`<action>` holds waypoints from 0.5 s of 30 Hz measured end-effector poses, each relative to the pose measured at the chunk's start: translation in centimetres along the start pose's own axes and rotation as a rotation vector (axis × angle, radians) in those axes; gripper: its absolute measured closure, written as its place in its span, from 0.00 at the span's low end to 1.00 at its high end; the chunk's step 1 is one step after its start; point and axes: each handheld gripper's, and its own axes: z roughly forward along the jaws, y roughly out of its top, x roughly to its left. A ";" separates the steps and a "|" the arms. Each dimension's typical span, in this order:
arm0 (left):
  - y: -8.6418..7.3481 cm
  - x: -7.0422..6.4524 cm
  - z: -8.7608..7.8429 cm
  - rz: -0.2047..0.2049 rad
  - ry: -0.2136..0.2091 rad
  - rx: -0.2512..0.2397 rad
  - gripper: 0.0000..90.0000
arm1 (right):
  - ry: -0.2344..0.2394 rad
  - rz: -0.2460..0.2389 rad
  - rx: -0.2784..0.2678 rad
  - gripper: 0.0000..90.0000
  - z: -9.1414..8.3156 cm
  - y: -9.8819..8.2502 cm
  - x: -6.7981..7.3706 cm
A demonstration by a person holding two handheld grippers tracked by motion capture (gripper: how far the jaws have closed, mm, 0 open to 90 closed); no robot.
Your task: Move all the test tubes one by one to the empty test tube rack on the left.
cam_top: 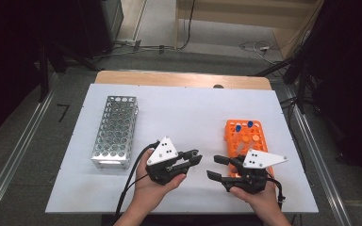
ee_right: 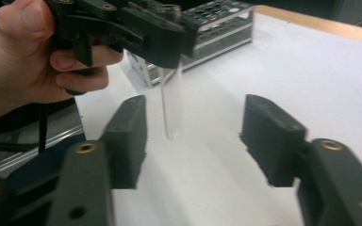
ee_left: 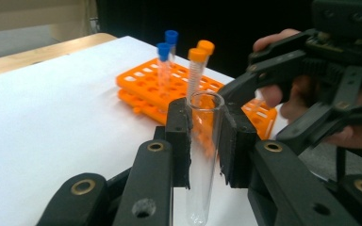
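My left gripper (cam_top: 197, 157) is shut on a clear, uncapped glass test tube (ee_left: 202, 141), which stands upright between its pads with the rim above the jaws and the round bottom hanging below. In the right gripper view the same tube (ee_right: 171, 103) hangs from the left gripper (ee_right: 169, 37), its tip just above the white table. My right gripper (cam_top: 213, 167) faces it from the right and is open. Its two pads (ee_right: 127, 136) stand wide apart, with nothing between them.
An orange tube rack (cam_top: 245, 136) lies behind the right gripper. It holds two blue-capped tubes (ee_left: 164, 49) and two orange-capped tubes (ee_left: 198, 54). A metal rack (cam_top: 115, 129) with several empty holes stands at the left on the white sheet (cam_top: 184, 113).
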 end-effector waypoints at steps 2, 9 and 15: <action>0.0 0.5 -0.4 -0.009 0.017 -0.005 0.84 | -0.012 0.011 -0.010 0.33 -0.7 0.0 -0.4; 0.0 2.4 -1.7 -0.026 0.077 -0.020 0.84 | -0.086 0.027 -0.038 0.15 -3.5 0.1 -2.5; 0.1 3.9 -2.7 -0.044 0.111 -0.019 0.84 | -0.126 0.039 -0.058 0.08 -4.9 -0.1 -3.5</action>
